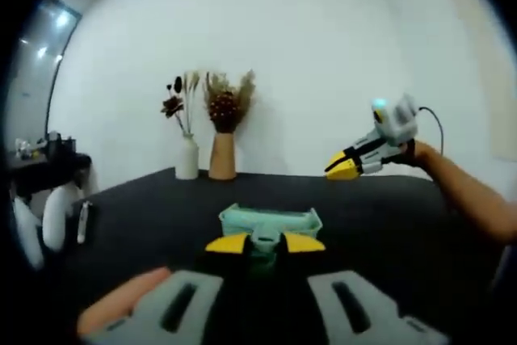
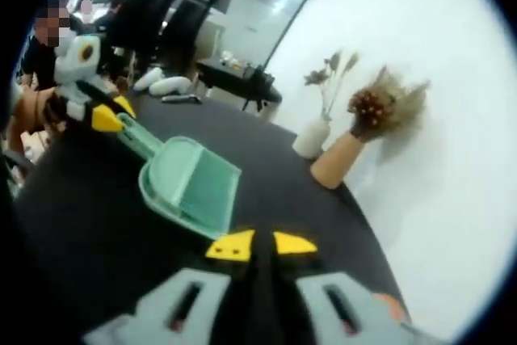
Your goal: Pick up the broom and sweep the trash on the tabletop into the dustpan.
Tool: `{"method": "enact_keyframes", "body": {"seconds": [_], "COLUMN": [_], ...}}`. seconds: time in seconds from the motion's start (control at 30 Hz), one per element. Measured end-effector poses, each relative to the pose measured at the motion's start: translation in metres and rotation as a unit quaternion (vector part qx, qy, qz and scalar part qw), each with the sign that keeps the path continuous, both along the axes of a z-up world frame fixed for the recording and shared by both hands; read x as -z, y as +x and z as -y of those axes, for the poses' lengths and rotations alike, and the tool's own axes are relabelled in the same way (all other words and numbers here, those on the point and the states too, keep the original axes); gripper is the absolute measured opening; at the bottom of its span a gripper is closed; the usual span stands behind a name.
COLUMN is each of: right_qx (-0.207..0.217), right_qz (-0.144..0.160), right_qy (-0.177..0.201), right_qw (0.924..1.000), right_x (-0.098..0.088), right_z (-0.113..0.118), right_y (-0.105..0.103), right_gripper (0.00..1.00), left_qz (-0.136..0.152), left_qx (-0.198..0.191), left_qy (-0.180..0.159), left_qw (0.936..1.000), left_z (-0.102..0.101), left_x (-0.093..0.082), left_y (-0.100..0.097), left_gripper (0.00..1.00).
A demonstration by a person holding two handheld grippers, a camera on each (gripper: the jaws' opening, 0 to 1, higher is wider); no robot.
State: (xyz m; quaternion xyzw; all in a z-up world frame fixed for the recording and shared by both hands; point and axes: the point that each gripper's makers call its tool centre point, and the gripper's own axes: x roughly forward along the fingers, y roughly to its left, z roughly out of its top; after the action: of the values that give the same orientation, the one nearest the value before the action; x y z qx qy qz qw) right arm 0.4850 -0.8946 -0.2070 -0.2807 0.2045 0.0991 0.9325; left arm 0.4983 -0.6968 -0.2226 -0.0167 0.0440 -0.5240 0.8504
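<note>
A mint-green dustpan lies straight ahead of my left gripper, whose yellow-tipped jaws are shut on its handle. In the right gripper view the same dustpan opens toward me over the black tabletop, and its handle runs up-left into the left gripper. My right gripper has its tips close together with nothing between them. It also hangs above the table's right side as the right gripper, on a person's arm.
A white vase of dried stems and a tan vase of dried flowers stand at the table's far edge against a white wall. White objects lie at the left. A dark desk and a person stand beyond.
</note>
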Motion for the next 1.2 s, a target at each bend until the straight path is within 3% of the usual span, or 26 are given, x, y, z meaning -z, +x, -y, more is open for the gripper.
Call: {"method": "enact_keyframes", "body": {"seconds": [0.23,0.77,0.93,1.2], "right_qx": [0.001,0.003,0.001,0.001], "right_qz": [-0.002,-0.009,-0.009,-0.005], "right_qy": [-0.001,0.002,0.002,0.003], "right_qw": [1.0,1.0,1.0,1.0], "right_x": [0.001,0.006,0.006,0.001], "right_z": [0.0,0.001,0.0,0.001], "right_y": [-0.001,-0.001,-0.001,0.0], "right_gripper": [0.08,0.08,0.08,0.09], "left_qz": [-0.006,0.011,0.009,0.022], "left_qx": [0.001,0.009,0.013,-0.02], "left_qy": [-0.004,0.04,0.032,0.009], "left_qw": [1.0,0.9991,0.9993,0.9995], "left_z": [-0.003,0.002,-0.004,-0.023], "left_x": [-0.004,0.002,-0.003,-0.022], "left_y": [0.001,-0.004,-0.008,0.005], "left_gripper": [0.17,0.16,0.21,0.22]}}
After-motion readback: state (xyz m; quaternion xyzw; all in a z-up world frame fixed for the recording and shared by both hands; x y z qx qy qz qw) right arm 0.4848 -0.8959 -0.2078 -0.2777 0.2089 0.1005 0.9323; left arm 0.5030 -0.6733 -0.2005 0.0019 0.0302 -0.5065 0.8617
